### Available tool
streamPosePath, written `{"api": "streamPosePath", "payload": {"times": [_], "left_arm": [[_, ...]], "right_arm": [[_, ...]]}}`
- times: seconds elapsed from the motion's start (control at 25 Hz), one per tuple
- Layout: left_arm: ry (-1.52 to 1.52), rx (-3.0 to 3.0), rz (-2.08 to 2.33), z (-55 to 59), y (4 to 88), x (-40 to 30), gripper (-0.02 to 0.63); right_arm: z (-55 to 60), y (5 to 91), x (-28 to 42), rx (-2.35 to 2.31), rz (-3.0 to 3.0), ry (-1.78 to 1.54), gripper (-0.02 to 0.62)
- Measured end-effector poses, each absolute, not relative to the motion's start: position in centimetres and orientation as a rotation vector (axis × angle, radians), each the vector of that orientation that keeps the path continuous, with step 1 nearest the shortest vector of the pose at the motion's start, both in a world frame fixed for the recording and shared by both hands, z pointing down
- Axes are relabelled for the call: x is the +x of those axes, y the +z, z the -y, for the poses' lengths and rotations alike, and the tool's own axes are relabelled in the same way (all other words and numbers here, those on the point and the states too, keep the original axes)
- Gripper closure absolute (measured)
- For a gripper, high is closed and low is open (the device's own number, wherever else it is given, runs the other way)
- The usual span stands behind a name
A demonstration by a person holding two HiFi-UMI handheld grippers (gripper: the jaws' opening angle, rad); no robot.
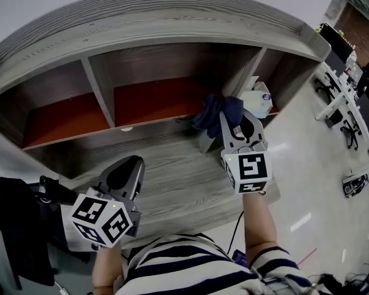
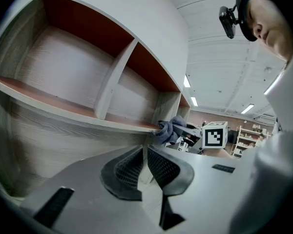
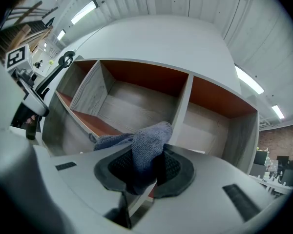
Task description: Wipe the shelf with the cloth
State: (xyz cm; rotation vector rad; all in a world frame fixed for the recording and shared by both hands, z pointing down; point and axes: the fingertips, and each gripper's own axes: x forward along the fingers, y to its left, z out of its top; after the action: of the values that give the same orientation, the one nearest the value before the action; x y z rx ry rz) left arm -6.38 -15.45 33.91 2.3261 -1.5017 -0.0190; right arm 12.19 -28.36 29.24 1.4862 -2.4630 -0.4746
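Note:
A grey wooden shelf unit (image 1: 172, 26) with red-floored compartments (image 1: 160, 97) fills the head view. My right gripper (image 1: 229, 117) is shut on a dark blue cloth (image 1: 216, 112), held at the front edge of the middle compartment's right end. In the right gripper view the cloth (image 3: 149, 147) bulges out between the pads (image 3: 173, 167). My left gripper (image 1: 124, 172) hangs low over the lower shelf board (image 1: 172, 165), jaws close together with nothing between them. From the left gripper view the cloth (image 2: 170, 129) shows at the shelf edge.
A white container (image 1: 258, 101) stands in the right compartment. Two upright dividers (image 1: 100, 91) split the shelf. Desks and chairs (image 1: 350, 112) stand on the floor to the right. Dark gear on a stand (image 1: 24, 226) sits at lower left.

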Motion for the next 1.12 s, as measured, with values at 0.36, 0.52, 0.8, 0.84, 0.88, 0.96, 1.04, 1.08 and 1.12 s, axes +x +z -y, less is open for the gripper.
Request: {"api": "streamPosePath", "payload": {"times": [0.36, 0.52, 0.8, 0.84, 0.88, 0.96, 1.04, 1.08, 1.12], "left_arm": [[-0.032, 2.338, 1.493, 15.4, 33.6, -6.0, 0.565], [-0.039, 2.333, 1.497, 15.3, 33.6, -6.0, 0.565], [-0.048, 2.332, 1.503, 15.4, 33.3, -6.0, 0.565], [-0.048, 2.334, 1.502, 15.4, 33.3, -6.0, 0.565], [-0.048, 2.337, 1.501, 15.5, 33.3, -5.9, 0.566], [-0.05, 2.335, 1.5, 15.5, 33.3, -5.9, 0.565], [-0.051, 2.335, 1.5, 15.4, 33.3, -5.9, 0.565], [-0.05, 2.339, 1.498, 15.5, 33.3, -5.8, 0.565], [-0.048, 2.342, 1.496, 15.5, 33.4, -5.8, 0.566]], "right_arm": [[26.1, 24.8, 12.0, 1.479, 2.594, -0.534, 0.499], [24.9, 21.5, 12.3, 1.499, 2.641, -0.617, 0.499], [23.8, 16.2, 13.3, 1.552, 2.7, -0.737, 0.499], [23.9, 15.6, 13.6, 1.568, 2.703, -0.75, 0.499], [24.0, 15.0, 13.8, 1.585, 2.706, -0.759, 0.499], [24.1, 14.0, 14.3, 1.618, 2.718, -0.769, 0.499], [24.4, 13.1, 14.7, 1.642, 2.732, -0.778, 0.499], [24.6, 12.7, 14.8, 1.652, 2.735, -0.787, 0.499], [24.9, 12.3, 14.9, 1.662, 2.734, -0.797, 0.499]]}}
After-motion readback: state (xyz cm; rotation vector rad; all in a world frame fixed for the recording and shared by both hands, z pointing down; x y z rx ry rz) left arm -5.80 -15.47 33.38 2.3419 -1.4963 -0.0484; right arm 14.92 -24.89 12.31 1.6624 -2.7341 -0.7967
